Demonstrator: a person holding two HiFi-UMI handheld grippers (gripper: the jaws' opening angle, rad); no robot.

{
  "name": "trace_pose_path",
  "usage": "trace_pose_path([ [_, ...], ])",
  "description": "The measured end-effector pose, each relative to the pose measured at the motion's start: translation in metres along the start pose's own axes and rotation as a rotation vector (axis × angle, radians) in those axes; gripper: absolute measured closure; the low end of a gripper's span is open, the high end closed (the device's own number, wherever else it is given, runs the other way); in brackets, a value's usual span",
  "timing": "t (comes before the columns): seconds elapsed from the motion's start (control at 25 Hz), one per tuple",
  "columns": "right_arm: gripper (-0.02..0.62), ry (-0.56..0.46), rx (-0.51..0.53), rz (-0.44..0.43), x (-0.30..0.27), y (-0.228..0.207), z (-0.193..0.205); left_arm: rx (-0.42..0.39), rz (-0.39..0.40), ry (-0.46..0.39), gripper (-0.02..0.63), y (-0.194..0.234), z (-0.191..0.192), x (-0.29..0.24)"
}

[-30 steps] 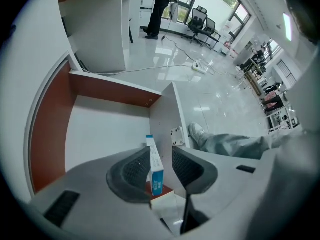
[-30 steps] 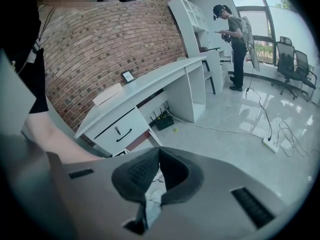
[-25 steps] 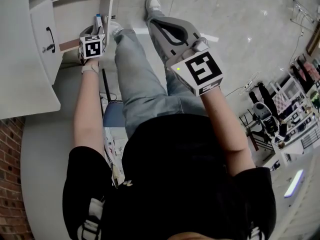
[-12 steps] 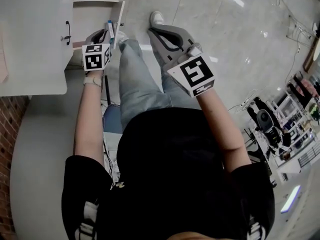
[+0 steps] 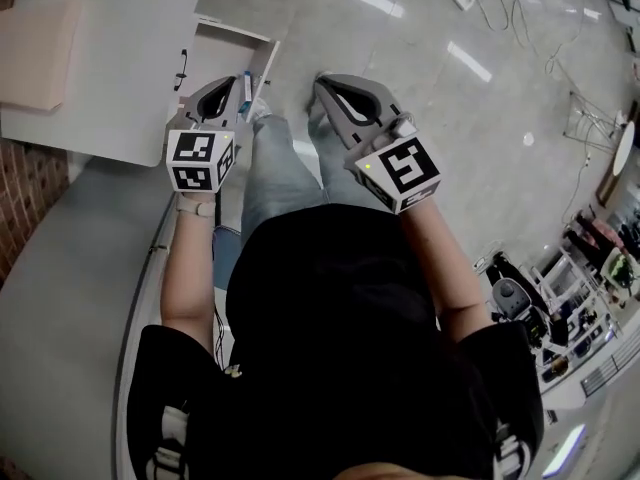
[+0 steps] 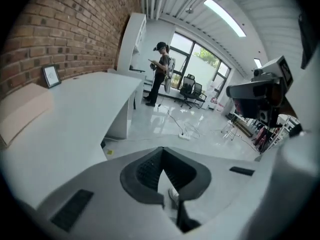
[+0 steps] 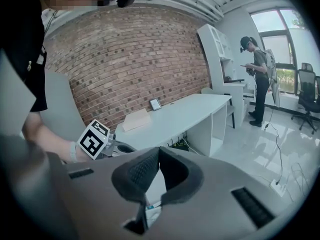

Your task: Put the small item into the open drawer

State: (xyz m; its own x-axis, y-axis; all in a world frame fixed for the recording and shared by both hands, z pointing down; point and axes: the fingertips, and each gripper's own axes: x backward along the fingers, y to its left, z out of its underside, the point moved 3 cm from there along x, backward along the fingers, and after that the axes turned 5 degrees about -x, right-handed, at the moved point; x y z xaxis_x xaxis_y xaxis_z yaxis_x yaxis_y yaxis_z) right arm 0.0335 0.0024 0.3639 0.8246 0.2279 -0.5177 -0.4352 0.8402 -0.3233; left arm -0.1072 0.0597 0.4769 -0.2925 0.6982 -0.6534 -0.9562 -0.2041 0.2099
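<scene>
By one open white drawer (image 5: pixel 225 56): two grey two-jaw grippers; left gripper (image 6: pixel 161 149) just closed, empty; right gripper (image 7: pixel 159 149) pressed together, empty.

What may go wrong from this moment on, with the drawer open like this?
1. The drawer stands open right in front of the person's leg; a step forward may knock it.
2. The item seems to sit close to the drawer's right wall, perhaps on end; if so, it may tip or jam when the drawer is pushed shut.
</scene>
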Motion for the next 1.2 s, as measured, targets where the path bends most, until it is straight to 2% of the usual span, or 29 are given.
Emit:
trace_pose_path([
  [0.24, 0.584, -0.05, 0.061, -0.069, 0.015, 0.02, -0.04, -0.011, -0.041, -0.147, 0.604, -0.015, -0.066, 0.063],
  [0.56, 0.584, -0.126, 0.163, -0.164, 0.039, 0.042, -0.091, -0.017, -0.177, -0.339, 0.604, -0.037, -0.128, 0.141],
  [0.84, 0.584, -0.211, 0.221, -0.245, 0.063, 0.067, -0.134, -0.031, -0.283, -0.455, 0.604, -0.045, -0.158, 0.192],
  [1.2, 0.584, -0.272, 0.276, -0.292, 0.074, 0.077, -0.169, -0.036, -0.412, -0.554, 0.604, -0.052, -0.176, 0.234],
])
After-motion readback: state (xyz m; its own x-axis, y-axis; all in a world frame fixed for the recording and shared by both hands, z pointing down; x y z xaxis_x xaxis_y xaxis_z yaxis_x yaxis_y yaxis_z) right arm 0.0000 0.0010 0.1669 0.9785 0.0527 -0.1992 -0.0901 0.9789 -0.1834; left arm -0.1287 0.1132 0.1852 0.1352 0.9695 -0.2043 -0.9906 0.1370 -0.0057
